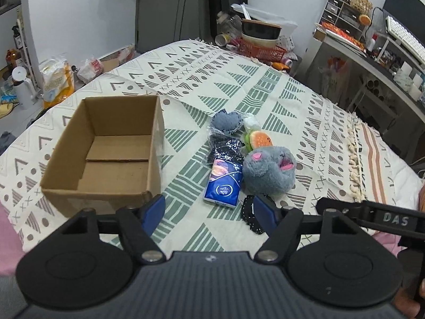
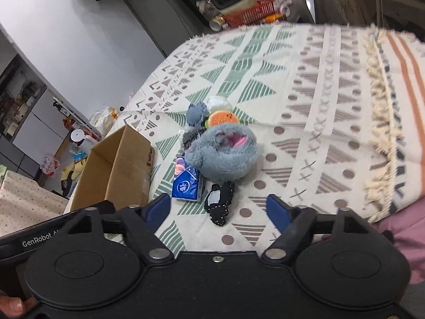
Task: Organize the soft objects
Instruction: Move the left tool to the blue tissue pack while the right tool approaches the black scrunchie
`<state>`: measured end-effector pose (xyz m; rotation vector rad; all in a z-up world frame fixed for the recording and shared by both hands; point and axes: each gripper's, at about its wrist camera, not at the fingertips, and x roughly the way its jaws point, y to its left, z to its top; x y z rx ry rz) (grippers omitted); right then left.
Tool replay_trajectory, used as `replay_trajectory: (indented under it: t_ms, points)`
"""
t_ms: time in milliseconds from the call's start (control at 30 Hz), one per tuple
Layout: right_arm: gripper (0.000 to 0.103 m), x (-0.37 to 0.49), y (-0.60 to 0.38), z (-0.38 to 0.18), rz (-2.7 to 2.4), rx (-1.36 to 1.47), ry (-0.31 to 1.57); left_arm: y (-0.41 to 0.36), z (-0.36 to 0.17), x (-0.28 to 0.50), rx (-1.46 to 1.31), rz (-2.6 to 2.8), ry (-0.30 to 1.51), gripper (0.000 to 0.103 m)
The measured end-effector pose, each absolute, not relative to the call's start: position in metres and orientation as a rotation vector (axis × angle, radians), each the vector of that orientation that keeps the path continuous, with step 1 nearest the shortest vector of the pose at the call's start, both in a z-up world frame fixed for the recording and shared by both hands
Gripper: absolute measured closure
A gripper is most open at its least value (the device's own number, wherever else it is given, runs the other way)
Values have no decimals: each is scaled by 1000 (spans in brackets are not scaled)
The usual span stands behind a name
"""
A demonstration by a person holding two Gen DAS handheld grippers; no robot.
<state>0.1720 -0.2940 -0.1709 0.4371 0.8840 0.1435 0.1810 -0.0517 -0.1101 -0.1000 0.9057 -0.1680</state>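
An empty open cardboard box stands on the patterned bedspread; the right wrist view shows it at the left. To its right lies a cluster of soft things: a grey plush slipper, a blue tissue pack, a black dotted pouch, a dark sequined bag, a grey-blue heart cushion and an orange-green plush. My left gripper is open and empty, just short of the tissue pack. My right gripper is open and empty, around the pouch's near side.
An orange basket with bowls sits past the bed's far edge. A desk with shelves and a keyboard stands at the right. Bags and bottles lie on the floor at the left. A tasselled seam runs across the bedspread at the right.
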Motion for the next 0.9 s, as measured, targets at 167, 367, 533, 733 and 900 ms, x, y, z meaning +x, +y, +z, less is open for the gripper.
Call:
replay_trajectory:
  t_ms: [167, 367, 533, 733, 900]
  points:
    - [33, 187, -293, -188, 128, 473, 907, -55, -127, 199, -109, -177, 944, 35]
    - [33, 202, -307, -211, 74, 573, 967, -60, -148, 220, -123, -187, 993, 42]
    - [42, 214, -305, -225, 124, 619, 1005, -69, -164, 235, -122, -202, 1028, 42]
    - [53, 224, -300, -236, 129, 619, 1037, -76, -189, 253, -116, -216, 1072, 43]
    - [54, 231, -303, -245, 104, 667, 1062, -83, -206, 265, -110, -233, 1106, 43]
